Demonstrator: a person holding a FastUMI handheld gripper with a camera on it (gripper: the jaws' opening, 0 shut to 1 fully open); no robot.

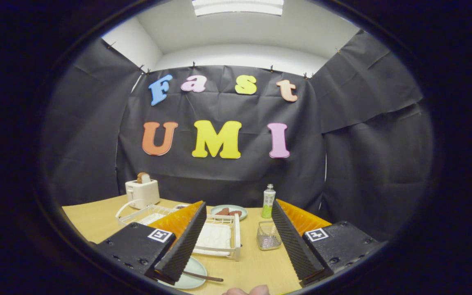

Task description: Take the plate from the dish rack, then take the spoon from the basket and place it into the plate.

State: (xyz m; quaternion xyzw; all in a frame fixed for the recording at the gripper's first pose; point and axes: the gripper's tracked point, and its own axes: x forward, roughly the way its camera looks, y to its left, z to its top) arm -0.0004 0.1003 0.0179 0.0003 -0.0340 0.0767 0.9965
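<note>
With gripper (236, 229) fingers wide apart and holding nothing: pale plate (193, 274) bearing the spoon (203, 277) lower centre on wooden table (256, 262), dish rack (219, 237) and wire basket (268, 236) mid-frame, toaster (142, 191) left, black cloth behind.

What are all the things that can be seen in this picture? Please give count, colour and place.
table: one, light wood, under everything
toaster: one, white, far corner, bread in its slot
dish rack: one, white, between the fingers
far plate: one, pale green, beyond the rack, brown food on it
bottle: one, green and white, beyond the basket
basket: one, clear, beside the rack
near plate: one, pale green, by the left finger
spoon: one, dark, on the near plate
gripper: one, black and orange, open
</note>
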